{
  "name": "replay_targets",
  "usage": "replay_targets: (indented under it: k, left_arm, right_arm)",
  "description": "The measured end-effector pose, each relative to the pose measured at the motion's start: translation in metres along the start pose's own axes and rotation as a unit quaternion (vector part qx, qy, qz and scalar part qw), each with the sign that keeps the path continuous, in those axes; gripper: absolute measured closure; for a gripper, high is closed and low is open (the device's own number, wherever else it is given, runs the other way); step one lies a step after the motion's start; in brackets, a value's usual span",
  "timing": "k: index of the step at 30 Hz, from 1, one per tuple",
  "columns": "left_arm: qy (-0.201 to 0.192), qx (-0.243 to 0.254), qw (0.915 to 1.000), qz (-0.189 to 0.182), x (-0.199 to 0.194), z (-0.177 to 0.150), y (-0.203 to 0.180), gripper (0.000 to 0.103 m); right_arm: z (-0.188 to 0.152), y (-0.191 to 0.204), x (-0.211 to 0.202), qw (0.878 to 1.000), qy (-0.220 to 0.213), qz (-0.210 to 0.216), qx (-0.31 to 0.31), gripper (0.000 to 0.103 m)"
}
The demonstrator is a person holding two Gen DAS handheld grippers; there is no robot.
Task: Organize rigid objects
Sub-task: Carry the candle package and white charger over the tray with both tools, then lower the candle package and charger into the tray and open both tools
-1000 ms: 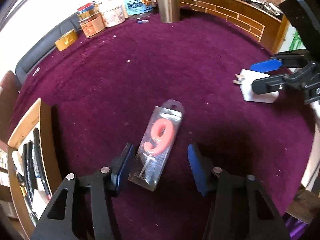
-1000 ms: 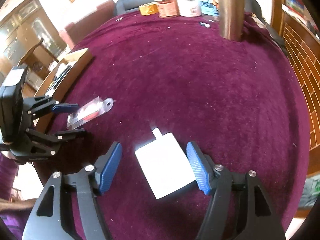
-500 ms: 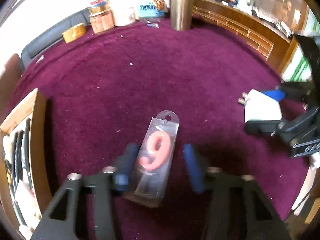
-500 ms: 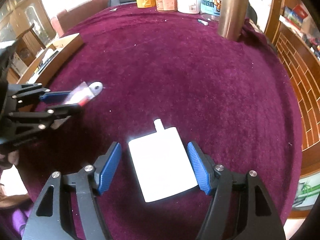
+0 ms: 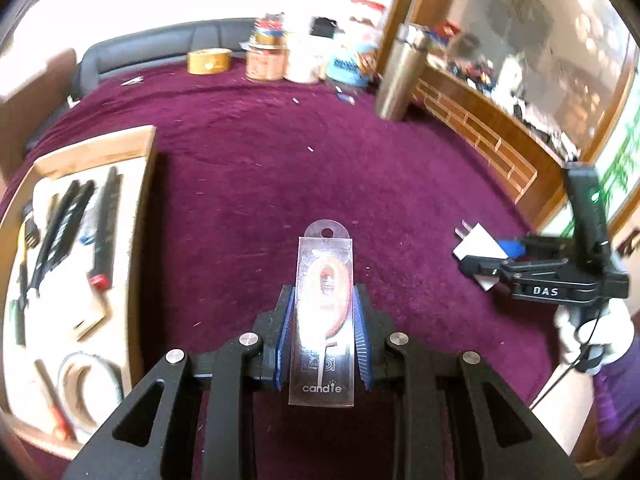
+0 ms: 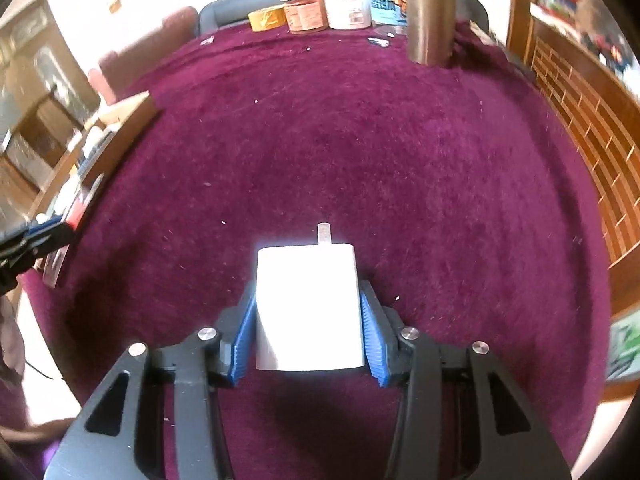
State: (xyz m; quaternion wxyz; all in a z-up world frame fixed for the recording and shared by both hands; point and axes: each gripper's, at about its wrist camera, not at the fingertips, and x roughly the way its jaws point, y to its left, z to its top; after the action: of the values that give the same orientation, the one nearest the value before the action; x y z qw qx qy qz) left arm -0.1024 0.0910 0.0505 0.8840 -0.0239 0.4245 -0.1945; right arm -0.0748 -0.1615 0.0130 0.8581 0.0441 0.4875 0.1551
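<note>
In the left wrist view, our left gripper (image 5: 323,334) had its blue fingers (image 5: 285,340) clamped on both long edges of the candle pack (image 5: 324,312), a clear sleeve with a pink number candle inside. The pack stood at lower centre of the frame, lifted above the purple desk (image 5: 280,168). At the left edge lay the wooden tray (image 5: 146,184), with pens, a tape roll and other small items in it.

In the right wrist view, our right gripper (image 6: 308,330) was closing its fingers (image 6: 372,340) around the white charger (image 6: 308,304) at lower centre, with both pads against its sides and its prongs pointing up the frame. We could not tell whether the charger was clear of the desk. Along the top edge stood a metal flask (image 6: 430,12), several jars (image 6: 308,8) and a yellow tape roll (image 6: 266,18).
</note>
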Motion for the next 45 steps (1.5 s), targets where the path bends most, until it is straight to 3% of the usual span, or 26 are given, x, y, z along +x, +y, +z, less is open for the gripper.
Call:
replay_targets:
  k: [5,11,21,25,31,33,35,42,45]
  left_arm:
    - [-0.028,-0.058,0.9979,0.002,-0.030,-0.005,0.039,0.080]
    - [-0.054,-0.117,0.9900,0.058,-0.066,-0.014,0.098,0.079]
    - [-0.023,-0.173,0.9745,0.141,-0.060,-0.030,0.166,0.079]
    - [-0.002,-0.186,0.9733,0.134,-0.043,-0.031,0.176,0.079]
    - [-0.001,-0.197,0.9711,0.135,-0.027,-0.018,0.184,0.077]
    - [0.002,-0.200,0.9687,0.147,-0.025,-0.017,0.188,0.065]
    - [0.012,-0.211,0.9654,0.153,-0.019,-0.022,0.196,0.064]
    - [-0.031,-0.203,0.9687,0.140,-0.049,-0.038,0.187,0.063]
    - [-0.051,-0.210,0.9676,0.130,-0.064,-0.045,0.185,0.058]
  right_arm:
    - [0.004,0.007,-0.004,0.999,-0.006,0.033,0.019,0.058]
    - [0.017,0.041,-0.010,0.998,-0.018,0.067,0.004,0.058]
    - [0.043,0.111,0.000,0.992,-0.015,0.116,-0.037,0.058]
    - [0.055,0.140,0.010,0.990,-0.005,0.133,-0.051,0.058]
    - [0.073,0.183,0.031,0.986,0.011,0.154,-0.067,0.058]
    - [0.078,0.192,0.037,0.985,0.018,0.157,-0.071,0.058]
    - [0.084,0.204,0.045,0.984,0.023,0.157,-0.077,0.058]
    - [0.114,0.247,0.077,0.983,0.034,0.152,-0.094,0.058]
    - [0.129,0.263,0.093,0.985,0.036,0.140,-0.096,0.058]
